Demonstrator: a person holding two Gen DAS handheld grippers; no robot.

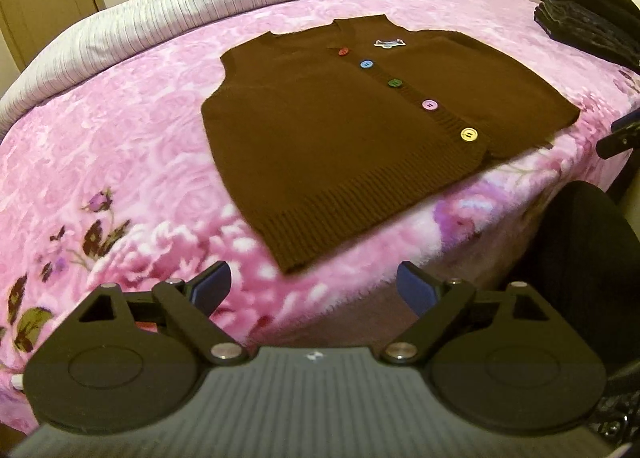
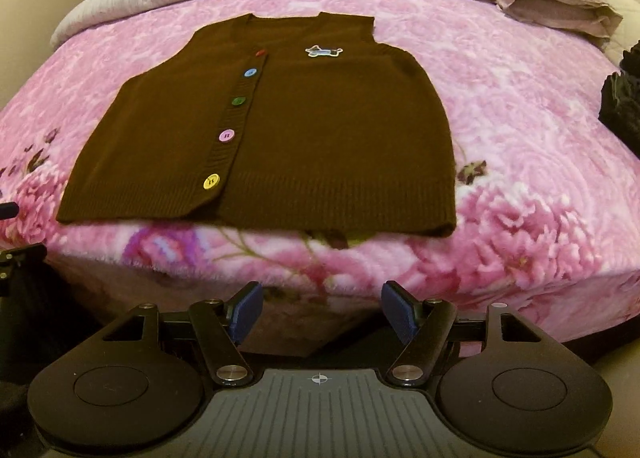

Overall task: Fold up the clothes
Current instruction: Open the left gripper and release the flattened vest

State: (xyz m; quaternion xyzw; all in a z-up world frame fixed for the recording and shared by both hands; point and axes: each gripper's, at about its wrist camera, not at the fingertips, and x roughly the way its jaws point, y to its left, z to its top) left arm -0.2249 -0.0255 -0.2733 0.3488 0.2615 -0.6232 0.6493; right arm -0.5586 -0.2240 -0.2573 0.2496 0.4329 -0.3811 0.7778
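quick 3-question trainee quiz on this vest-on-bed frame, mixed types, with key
1. True or false: the brown vest lies spread flat on the pink blanket, unfolded.
2. How many coloured buttons run down its front? A) three B) five C) seven
3. Fill in: the left gripper and right gripper are both ____, with nothing between the fingers.

Key: 1 true; 2 B; 3 open

A brown knit vest (image 1: 360, 126) lies flat and unfolded, front up, on the pink bed (image 1: 120, 146) — hem at the near edge, neck toward the far side. Five coloured buttons run down its closed placket — a small patch (image 2: 323, 51) beside the top ones.
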